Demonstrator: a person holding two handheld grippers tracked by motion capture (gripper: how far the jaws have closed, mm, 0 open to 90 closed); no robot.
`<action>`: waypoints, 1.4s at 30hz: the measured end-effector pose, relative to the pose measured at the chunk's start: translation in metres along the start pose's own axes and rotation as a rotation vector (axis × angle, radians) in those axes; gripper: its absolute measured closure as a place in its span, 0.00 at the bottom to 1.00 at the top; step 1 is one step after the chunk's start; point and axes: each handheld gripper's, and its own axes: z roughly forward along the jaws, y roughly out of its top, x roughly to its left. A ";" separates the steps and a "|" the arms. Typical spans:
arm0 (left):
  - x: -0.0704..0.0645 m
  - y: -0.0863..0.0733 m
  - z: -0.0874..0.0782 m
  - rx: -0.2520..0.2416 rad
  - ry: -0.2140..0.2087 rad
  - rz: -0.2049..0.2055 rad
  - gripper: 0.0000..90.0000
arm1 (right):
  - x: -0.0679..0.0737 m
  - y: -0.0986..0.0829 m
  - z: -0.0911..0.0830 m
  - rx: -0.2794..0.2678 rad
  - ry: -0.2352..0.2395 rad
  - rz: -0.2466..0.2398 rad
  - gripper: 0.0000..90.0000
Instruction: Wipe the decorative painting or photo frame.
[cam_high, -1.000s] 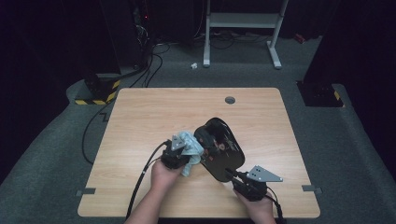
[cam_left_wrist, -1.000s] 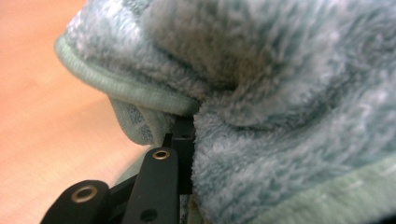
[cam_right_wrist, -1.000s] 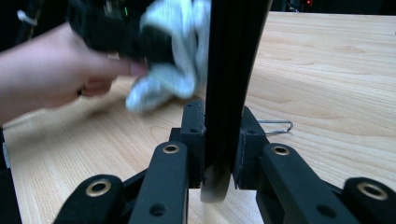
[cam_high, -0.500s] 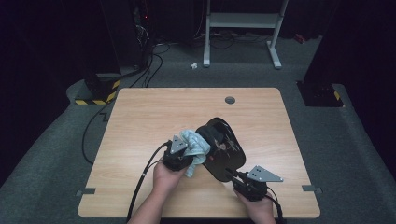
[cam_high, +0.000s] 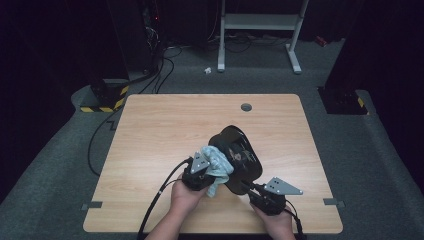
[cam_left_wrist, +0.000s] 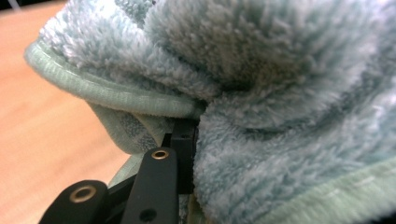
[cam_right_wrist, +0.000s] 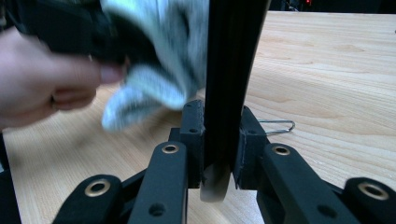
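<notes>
The work in hand is wiping a black frying pan (cam_high: 239, 159) with a fluffy pale-green cloth (cam_high: 216, 167). The right tool (cam_high: 248, 189) is pressed together on the pan's handle, holding the pan tilted up on edge above the near middle of the tabletop (cam_high: 165, 125); in the right gripper view the jaws pinch the dark handle (cam_right_wrist: 223, 84) from both sides. The left tool (cam_high: 202, 172) is pinching the cloth, bunched around its jaws in the left gripper view (cam_left_wrist: 261, 93), and presses it against the pan's left rim. Judging from this, the wiping is underway rather than finished: the cloth covers only the rim nearest the left hand (cam_high: 186, 195), and the rest of the pan's face seems yet to be covered. A small wire clip (cam_right_wrist: 278, 127) lies on the tabletop just behind the right tool, apart from the pan. Nothing else on the tabletop stands in the way.
</notes>
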 end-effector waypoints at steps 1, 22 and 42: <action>0.000 -0.005 0.002 0.014 0.002 0.001 0.76 | 0.000 0.000 0.000 0.000 0.000 -0.001 0.85; -0.002 0.014 -0.012 -0.014 0.019 0.020 0.77 | 0.000 0.000 0.000 0.002 -0.010 -0.005 0.86; -0.019 -0.032 0.020 0.121 0.024 0.070 0.77 | 0.000 0.001 0.000 0.001 -0.013 0.000 0.86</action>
